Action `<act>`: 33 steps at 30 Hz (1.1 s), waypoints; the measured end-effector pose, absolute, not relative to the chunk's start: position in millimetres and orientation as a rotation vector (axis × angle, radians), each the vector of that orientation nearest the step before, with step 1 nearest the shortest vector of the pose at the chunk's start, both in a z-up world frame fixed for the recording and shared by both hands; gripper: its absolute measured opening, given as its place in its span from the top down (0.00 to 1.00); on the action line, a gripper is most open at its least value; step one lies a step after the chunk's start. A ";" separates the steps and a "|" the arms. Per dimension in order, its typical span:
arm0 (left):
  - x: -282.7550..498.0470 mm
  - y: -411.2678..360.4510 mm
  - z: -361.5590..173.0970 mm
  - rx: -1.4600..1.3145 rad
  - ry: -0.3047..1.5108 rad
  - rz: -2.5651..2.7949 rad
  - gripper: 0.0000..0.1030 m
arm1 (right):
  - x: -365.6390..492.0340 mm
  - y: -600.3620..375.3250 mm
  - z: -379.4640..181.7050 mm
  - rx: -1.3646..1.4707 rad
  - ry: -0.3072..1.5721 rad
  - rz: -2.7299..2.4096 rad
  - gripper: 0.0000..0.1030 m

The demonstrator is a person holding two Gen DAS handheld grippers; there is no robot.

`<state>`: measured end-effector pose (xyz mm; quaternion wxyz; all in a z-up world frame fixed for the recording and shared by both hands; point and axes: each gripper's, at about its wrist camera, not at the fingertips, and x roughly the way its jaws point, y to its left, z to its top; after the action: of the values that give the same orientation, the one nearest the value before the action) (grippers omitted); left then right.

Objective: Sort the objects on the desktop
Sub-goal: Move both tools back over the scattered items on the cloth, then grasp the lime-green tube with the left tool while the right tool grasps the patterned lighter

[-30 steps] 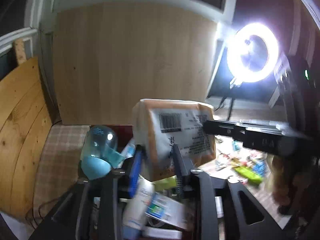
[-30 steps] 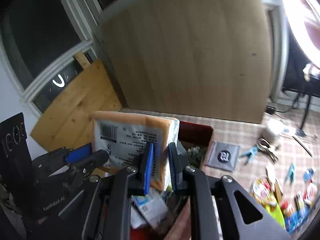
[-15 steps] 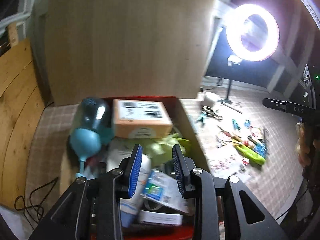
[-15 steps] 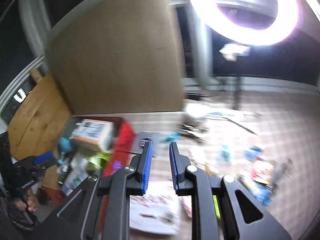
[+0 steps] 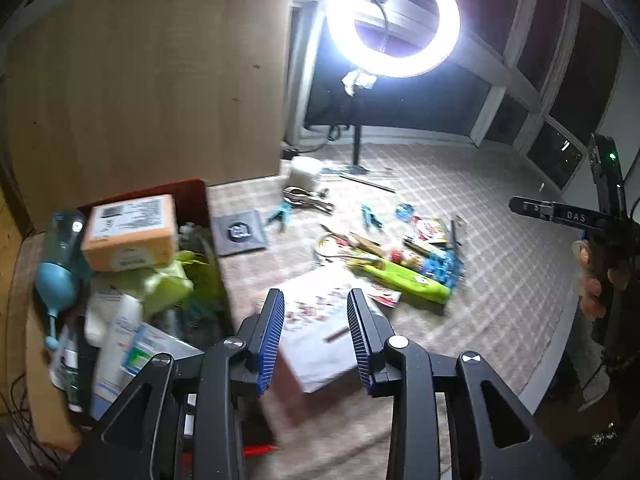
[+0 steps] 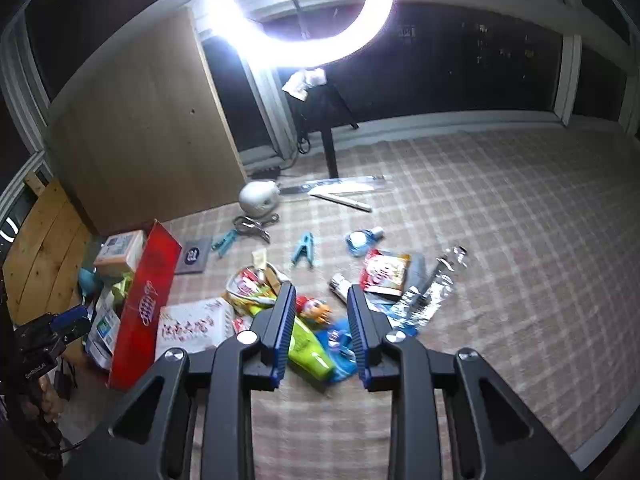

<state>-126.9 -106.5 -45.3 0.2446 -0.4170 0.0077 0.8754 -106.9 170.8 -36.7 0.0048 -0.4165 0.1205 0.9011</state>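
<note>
Several sorted things already fill the red box (image 5: 198, 196), which sits to the left of the left gripper (image 5: 316, 334): an orange packet with a barcode label (image 5: 130, 232) lies on top at the far end, a blue bottle (image 5: 56, 268) leans along the box's left side, a green pouch (image 5: 168, 284) sits under the packet, and white tubes and cartons (image 5: 116, 344) crowd the near end. The left gripper hangs with its jaws spread wide and nothing between them, above a white printed sheet (image 5: 324, 332) that lies just right of the box. The right gripper (image 6: 318, 334) is likewise wide open and empty, poised over the unsorted heap on the checked cloth (image 6: 500, 240): a lime-green tube (image 6: 308, 348) directly under its fingers, a blue wrapper (image 6: 340, 344) beside that, a red-and-white snack bag (image 6: 384, 272) ahead and slightly right, and crumpled silver foil (image 6: 436, 288) further right. Ahead of it lie a blue clothes peg (image 6: 304, 248), a small blue bottle (image 6: 362, 238), metal clips (image 6: 252, 224), a grey square pad (image 6: 194, 256) next to the box and a white round container (image 6: 258, 198) near the wooden board (image 6: 132, 128). A ring light (image 6: 300, 12) glares beyond.
</note>
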 end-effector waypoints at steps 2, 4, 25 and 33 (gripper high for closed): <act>-126.1 -94.9 -48.9 -1.156 0.024 2.397 0.70 | -103.8 179.8 -38.8 -1.320 0.364 2.831 0.74; -125.2 -82.6 -53.3 -1.185 0.020 2.405 0.70 | -101.5 190.3 -41.5 -1.346 0.350 2.850 0.74; -158.2 66.5 -166.6 -1.633 -0.269 2.191 0.64 | -217.6 183.1 -176.2 -2.065 -0.236 2.900 0.73; -174.4 66.8 -183.8 -1.701 -0.412 2.249 0.48 | -224.5 168.5 -194.7 -2.067 -0.388 2.968 0.48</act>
<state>-174.4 66.8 -183.8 0.1454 -0.5905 -0.1429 0.7809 -224.5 168.5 -194.7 -0.2456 -0.5509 -0.1035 0.7909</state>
